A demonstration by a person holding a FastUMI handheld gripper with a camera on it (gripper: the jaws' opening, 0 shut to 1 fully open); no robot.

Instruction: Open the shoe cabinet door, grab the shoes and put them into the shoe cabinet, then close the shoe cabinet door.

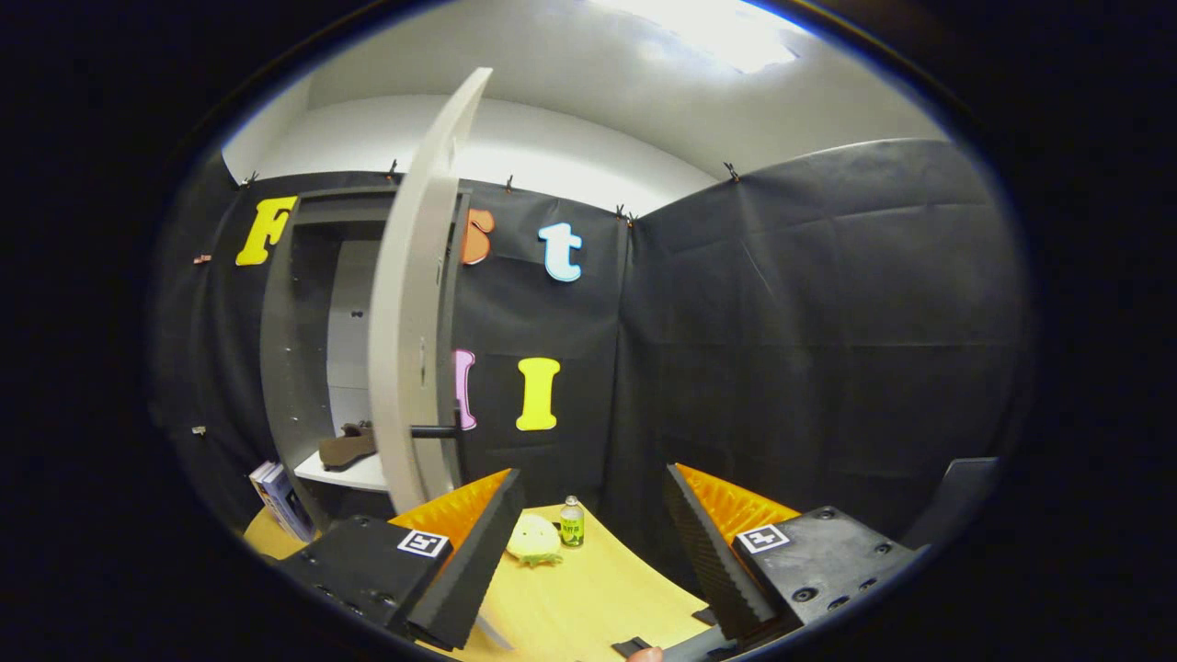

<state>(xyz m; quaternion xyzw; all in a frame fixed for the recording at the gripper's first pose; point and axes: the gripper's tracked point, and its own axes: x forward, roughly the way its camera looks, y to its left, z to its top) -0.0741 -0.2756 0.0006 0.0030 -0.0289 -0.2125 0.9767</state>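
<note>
Tool: fingers apart, nothing between them, each a wedge with a ribbed inner face; square markers sit on the blocks behind them. The tool hovers over the near part of the table.

Cabinet: tall, dark-framed, upright against the far wall to the left, beyond the left finger. Its long axis runs vertically. The inside has a pale back panel and a white shelf low down.

Door: open, swung out toward the viewer so that its edge faces the tool; a flat, pale grey, smooth panel, long axis vertical, bowed only by the lens. A short dark handle projects from its lower part to the right.

Shoe: brown, dull, soft-looking, lying on the shelf inside the cabinet, left of the door. Its long axis runs roughly left to right; which end is the toe cannot be told.

Table: light wood, smooth. Just ahead of the left finger lie a pale, rounded, lumpy object and, just beside it on the right, a small upright bottle with a green label. A book leans at the cabinet's foot on the left.

Room: black cloth walls meeting in a far corner, white ceiling above with a bright light.
</note>
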